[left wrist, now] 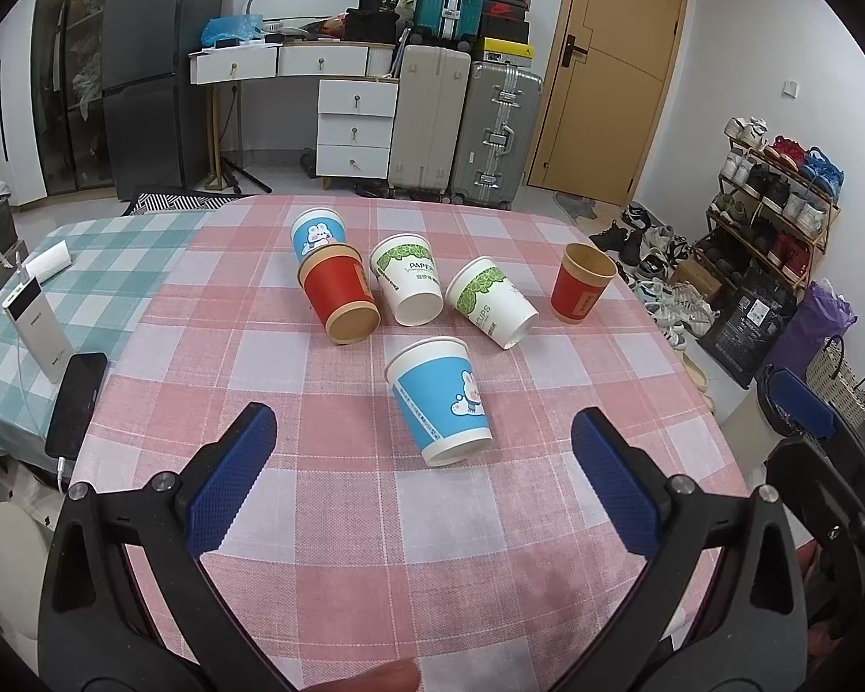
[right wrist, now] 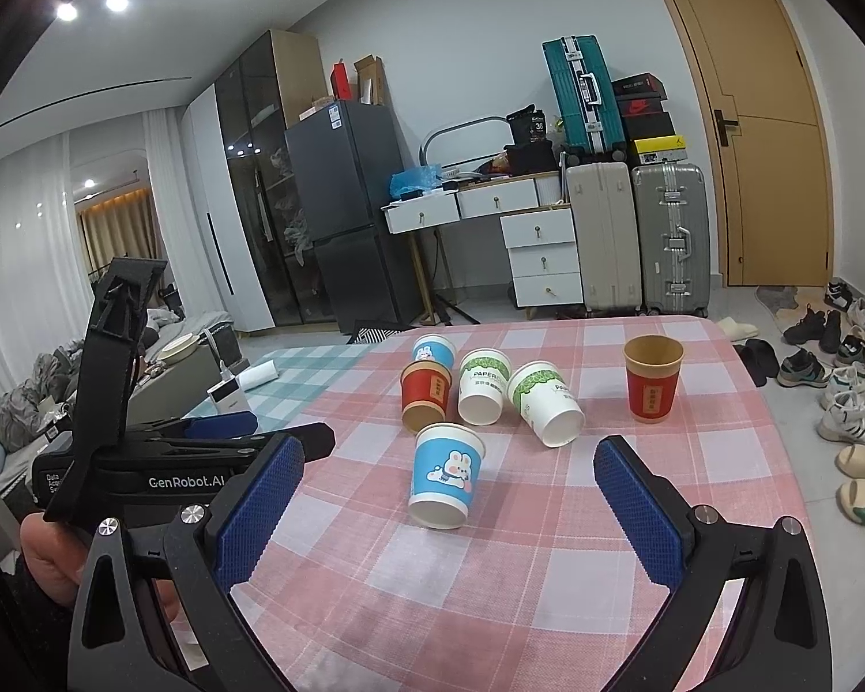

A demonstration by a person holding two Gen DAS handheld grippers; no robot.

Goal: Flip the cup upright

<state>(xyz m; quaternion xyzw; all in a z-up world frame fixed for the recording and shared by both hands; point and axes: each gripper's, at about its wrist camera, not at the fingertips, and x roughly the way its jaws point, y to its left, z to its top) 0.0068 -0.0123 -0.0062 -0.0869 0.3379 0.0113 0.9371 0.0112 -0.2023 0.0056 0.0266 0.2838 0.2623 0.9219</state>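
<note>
Several paper cups lie on the pink checked tablecloth (left wrist: 317,380). The nearest is a blue rabbit cup (left wrist: 441,401) on its side, mouth toward me, also in the right wrist view (right wrist: 445,474). Behind it lie a red cup (left wrist: 340,294), two white-green cups (left wrist: 406,279) (left wrist: 493,301) and a second blue cup (left wrist: 315,232). One red cup (left wrist: 582,282) stands upright at the right, also in the right wrist view (right wrist: 653,379). My left gripper (left wrist: 424,432) is open, just short of the blue cup. My right gripper (right wrist: 450,461) is open and empty, near the same cup.
A power bank (left wrist: 32,326) and a black phone (left wrist: 75,403) lie on the teal cloth at the left. The left gripper's body (right wrist: 161,461) shows at the left of the right wrist view. Beyond the table are drawers, suitcases (left wrist: 461,132) and a shoe rack (left wrist: 773,196).
</note>
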